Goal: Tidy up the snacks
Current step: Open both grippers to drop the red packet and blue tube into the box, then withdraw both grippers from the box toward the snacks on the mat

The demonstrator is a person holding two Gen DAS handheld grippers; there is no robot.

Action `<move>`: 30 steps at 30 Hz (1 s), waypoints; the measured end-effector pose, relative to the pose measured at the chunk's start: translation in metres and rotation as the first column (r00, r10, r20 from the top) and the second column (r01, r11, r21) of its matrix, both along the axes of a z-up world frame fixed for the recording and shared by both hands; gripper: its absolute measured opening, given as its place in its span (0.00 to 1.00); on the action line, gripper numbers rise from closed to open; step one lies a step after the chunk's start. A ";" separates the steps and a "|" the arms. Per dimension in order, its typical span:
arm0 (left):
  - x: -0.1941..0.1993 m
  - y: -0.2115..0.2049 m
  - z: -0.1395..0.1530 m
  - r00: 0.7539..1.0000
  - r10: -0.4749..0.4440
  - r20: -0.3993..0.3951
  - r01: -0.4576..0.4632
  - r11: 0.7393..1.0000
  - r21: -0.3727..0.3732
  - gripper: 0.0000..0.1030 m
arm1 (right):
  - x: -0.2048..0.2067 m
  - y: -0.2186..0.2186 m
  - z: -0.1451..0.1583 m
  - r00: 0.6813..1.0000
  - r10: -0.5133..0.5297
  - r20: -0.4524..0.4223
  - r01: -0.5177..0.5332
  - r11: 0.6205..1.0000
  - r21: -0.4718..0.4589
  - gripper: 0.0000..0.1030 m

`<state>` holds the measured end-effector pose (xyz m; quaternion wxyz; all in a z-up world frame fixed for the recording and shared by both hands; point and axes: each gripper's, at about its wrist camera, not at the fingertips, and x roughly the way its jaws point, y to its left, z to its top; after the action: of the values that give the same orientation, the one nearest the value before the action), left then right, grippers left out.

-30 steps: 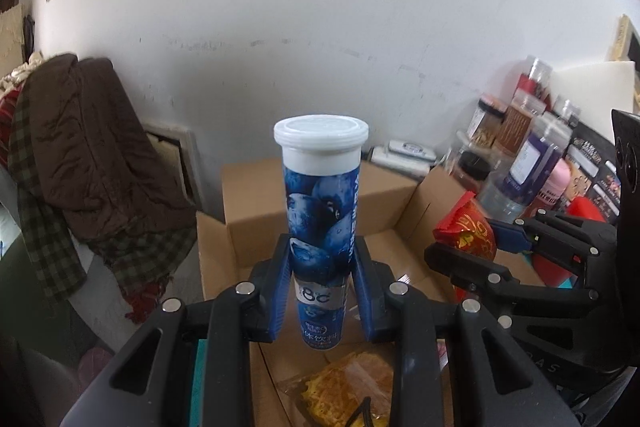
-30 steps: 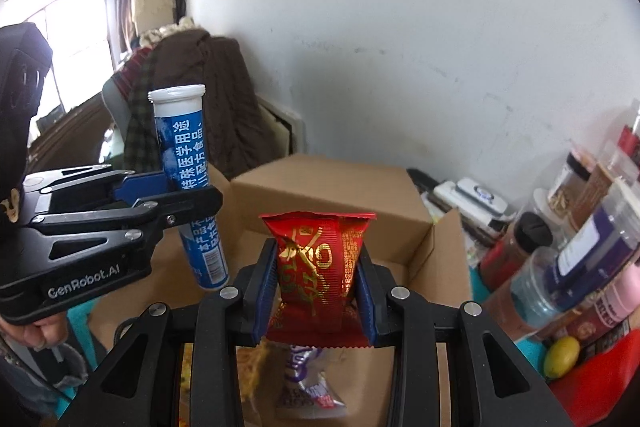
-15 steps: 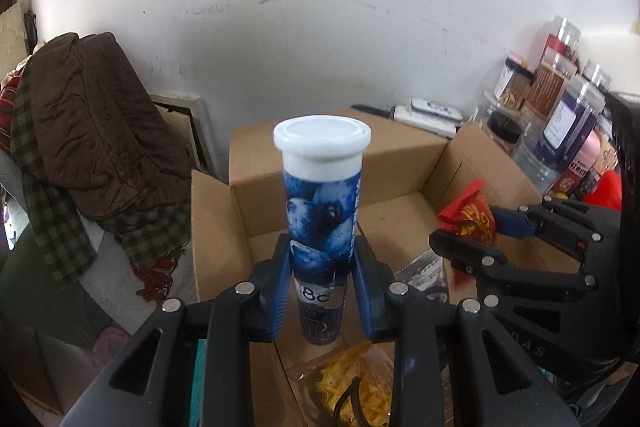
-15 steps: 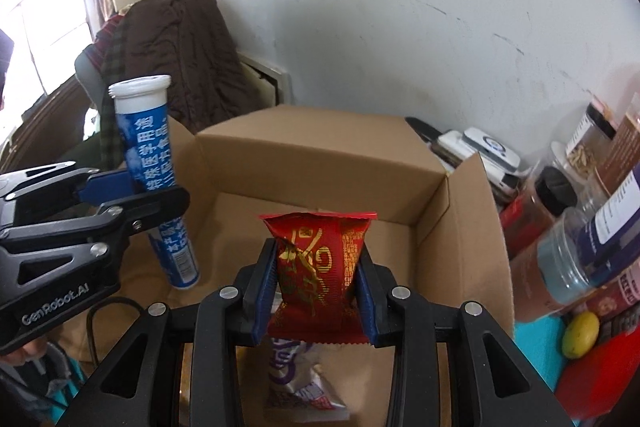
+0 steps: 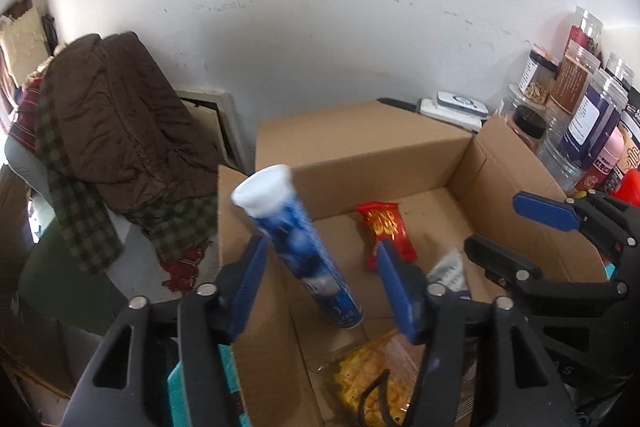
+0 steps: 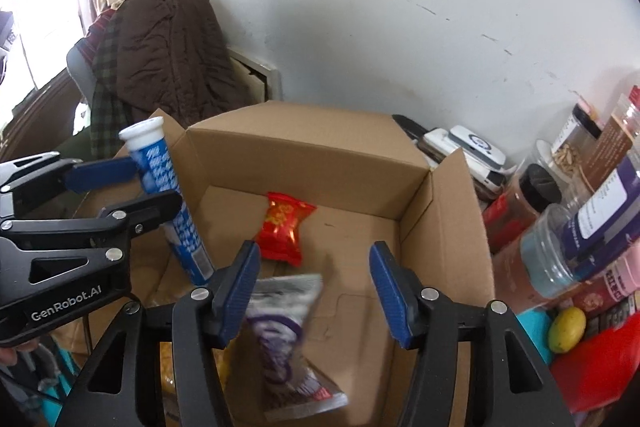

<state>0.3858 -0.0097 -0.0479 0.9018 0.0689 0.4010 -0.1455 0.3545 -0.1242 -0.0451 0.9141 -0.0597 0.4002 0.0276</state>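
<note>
An open cardboard box [image 5: 360, 155] [image 6: 304, 147] holds the snacks. My left gripper [image 5: 320, 267] is open over its left side. The blue tube with a white cap [image 5: 300, 251] [image 6: 168, 203] is free between its fingers, tilted left, its base near the box floor. My right gripper [image 6: 314, 267] is open over the box. The red snack packet [image 6: 286, 229] [image 5: 386, 231] lies loose on the box floor beyond it. A white and purple packet [image 6: 284, 331] and a bag of yellow snacks [image 5: 372, 383] also lie in the box.
Jars and bottles [image 6: 580, 211] crowd the right side next to the box, with a yellow fruit [image 6: 566, 323] and a red item [image 6: 600, 367]. White devices [image 6: 472, 147] lie behind the box. A chair draped with a brown coat [image 5: 112, 115] stands to the left.
Both grippers have opened. The red packet dropped from the right gripper to the box floor. The blue tube was released and is tipping left inside the box.
</note>
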 end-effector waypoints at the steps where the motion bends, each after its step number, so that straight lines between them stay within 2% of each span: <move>1: -0.001 0.000 0.002 1.000 0.000 0.004 0.000 1.000 -0.001 0.56 | -0.001 -0.001 0.002 1.000 -0.003 0.004 0.003 1.000 0.000 0.56; 11: -0.026 0.003 0.039 0.998 -0.011 0.068 0.013 0.999 -0.031 0.56 | -0.030 0.001 0.041 0.996 -0.011 0.093 0.013 1.000 -0.021 0.56; 15: -0.043 0.007 0.058 0.993 -0.011 0.115 0.015 0.999 -0.035 0.56 | -0.046 0.005 0.059 0.991 -0.008 0.134 0.012 0.999 -0.030 0.56; 30: -0.130 0.027 0.127 0.962 -0.019 0.273 0.044 0.995 -0.085 0.56 | -0.129 0.024 0.121 0.954 0.013 0.301 0.002 0.999 -0.051 0.56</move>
<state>0.2561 0.0169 0.0793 0.9480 0.0536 0.2654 -0.1672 0.2257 -0.0999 0.0755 0.9624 -0.0876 0.2568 0.0105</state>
